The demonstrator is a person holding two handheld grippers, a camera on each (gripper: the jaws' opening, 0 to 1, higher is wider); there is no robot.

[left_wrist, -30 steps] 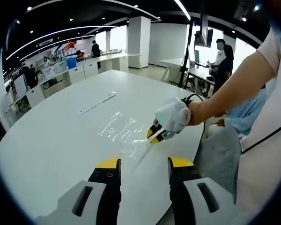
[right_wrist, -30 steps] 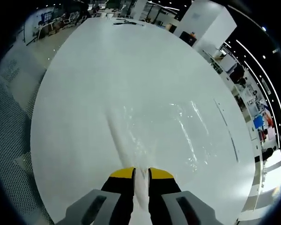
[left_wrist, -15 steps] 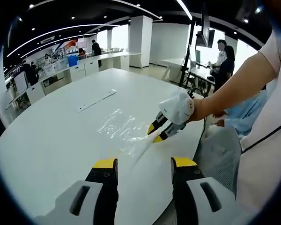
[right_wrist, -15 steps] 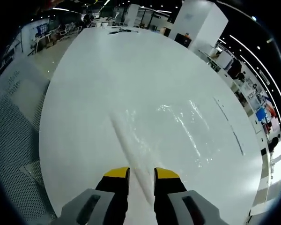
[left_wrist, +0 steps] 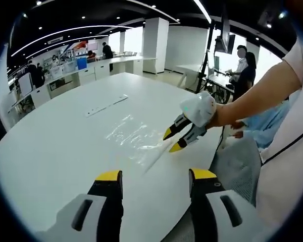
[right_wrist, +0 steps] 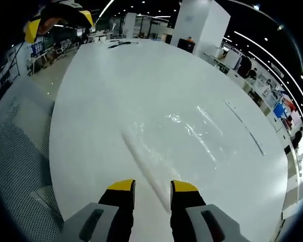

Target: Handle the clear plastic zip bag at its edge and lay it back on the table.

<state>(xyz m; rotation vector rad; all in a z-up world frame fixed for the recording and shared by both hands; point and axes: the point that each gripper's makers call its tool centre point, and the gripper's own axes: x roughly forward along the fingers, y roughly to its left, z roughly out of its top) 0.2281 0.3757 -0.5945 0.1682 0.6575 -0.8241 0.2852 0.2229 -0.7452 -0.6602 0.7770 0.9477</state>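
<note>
bag (right_wrist: 192, 136) released, right gripper (left_wrist: 177, 140) lifted, jaws apart

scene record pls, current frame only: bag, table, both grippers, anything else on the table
bag: clear zip bag lying flat on the table, its zip edge nearest the right gripper
table: large white oval table
right gripper: right gripper open, just off the bag's edge, holding nothing
left gripper: left gripper open, holding nothing, back from the bag
other items: white strip beyond the bag
task state: bag looks laid down and released
</note>
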